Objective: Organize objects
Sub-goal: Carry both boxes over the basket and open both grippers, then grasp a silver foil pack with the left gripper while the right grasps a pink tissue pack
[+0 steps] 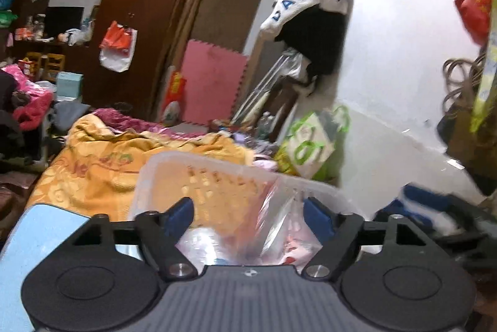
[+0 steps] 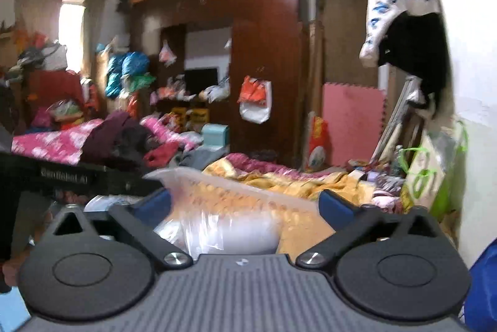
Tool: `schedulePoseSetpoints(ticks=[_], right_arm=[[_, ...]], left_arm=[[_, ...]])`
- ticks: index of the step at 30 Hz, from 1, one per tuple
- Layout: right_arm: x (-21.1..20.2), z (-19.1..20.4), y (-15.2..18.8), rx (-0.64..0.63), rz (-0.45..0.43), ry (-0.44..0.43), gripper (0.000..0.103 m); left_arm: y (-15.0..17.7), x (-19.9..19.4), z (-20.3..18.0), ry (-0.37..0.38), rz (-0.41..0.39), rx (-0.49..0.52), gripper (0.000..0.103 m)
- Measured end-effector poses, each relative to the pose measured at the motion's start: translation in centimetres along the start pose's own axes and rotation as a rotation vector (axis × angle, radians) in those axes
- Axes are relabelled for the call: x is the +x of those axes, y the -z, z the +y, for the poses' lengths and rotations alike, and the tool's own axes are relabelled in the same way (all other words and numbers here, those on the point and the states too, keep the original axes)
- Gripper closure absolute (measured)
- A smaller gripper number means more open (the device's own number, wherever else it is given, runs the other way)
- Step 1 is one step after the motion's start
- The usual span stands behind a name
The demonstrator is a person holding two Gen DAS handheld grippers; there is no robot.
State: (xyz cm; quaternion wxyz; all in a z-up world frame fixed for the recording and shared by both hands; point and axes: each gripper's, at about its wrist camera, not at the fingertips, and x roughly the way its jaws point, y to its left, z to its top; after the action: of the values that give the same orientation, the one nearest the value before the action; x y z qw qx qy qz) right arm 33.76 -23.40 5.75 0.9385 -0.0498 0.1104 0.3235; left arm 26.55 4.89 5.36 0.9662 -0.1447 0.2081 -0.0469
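A translucent plastic basket (image 1: 174, 173) stands on an orange bedcover (image 1: 93, 164) straight ahead. A clear plastic bag (image 1: 273, 226) with pink and white contents lies in it. My left gripper (image 1: 250, 212) is open, its blue fingertips apart above the bag, holding nothing. In the right wrist view the basket (image 2: 223, 186) is in front, with a clear bag holding something white (image 2: 223, 235) at its near side. My right gripper (image 2: 245, 201) is open and empty, fingertips spread on either side of that bag. The other gripper's black body (image 2: 62, 176) shows at the left.
A dark wooden wardrobe (image 2: 264, 67) with hanging bags stands behind. A pink foam mat (image 1: 211, 83) leans on the wall. A green and white bag (image 1: 313, 142) sits by the white wall. A second bed with pink bedding and clothes (image 2: 77, 142) is at the left.
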Motion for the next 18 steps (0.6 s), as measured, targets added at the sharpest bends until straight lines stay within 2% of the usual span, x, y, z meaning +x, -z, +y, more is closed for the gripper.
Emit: schedulePoseSetpoints(ticks=[2, 5, 7, 9, 11, 13, 15, 18], right_arm=[[-1.2, -0.1, 0.1, 0.028, -0.016, -0.016, 0.0], [-3.5, -0.2, 0.5, 0.074, -0.019, -0.056, 0.0], [-4.9, 0.6, 1.2, 0.089, 0.011, -0.088, 0.0], [-6.1, 1.8, 3.3, 0.058, 0.038, -0.108, 0.0], [-6.2, 2.7, 5.4, 0.015, 0.075, -0.103, 0.0], [-5.1, 3.4, 8.4, 0.032, 0.133, -0.088, 0.0], [-3.2, 3.6, 10.5, 0.051, 0.211, -0.081, 0.0], [-0.6, 3.6, 12.0, 0.052, 0.292, -0.07, 0.0]], left_arm=[[0.3, -0.7, -0.3, 0.01, 0.004, 0.05, 0.022], [1.6, -4.3, -0.6, 0.038, -0.062, 0.097, 0.022], [3.1, -6.7, -0.8, 0.043, -0.091, 0.13, 0.019], [5.7, -8.4, -1.2, 0.034, -0.087, 0.192, 0.016], [8.1, -8.8, -1.3, -0.003, -0.051, 0.238, 0.016], [10.2, -8.1, -1.0, -0.065, 0.004, 0.261, 0.016], [11.2, -7.0, -0.4, -0.108, 0.044, 0.259, 0.016], [11.6, -4.6, 0.5, -0.129, 0.121, 0.233, 0.016]])
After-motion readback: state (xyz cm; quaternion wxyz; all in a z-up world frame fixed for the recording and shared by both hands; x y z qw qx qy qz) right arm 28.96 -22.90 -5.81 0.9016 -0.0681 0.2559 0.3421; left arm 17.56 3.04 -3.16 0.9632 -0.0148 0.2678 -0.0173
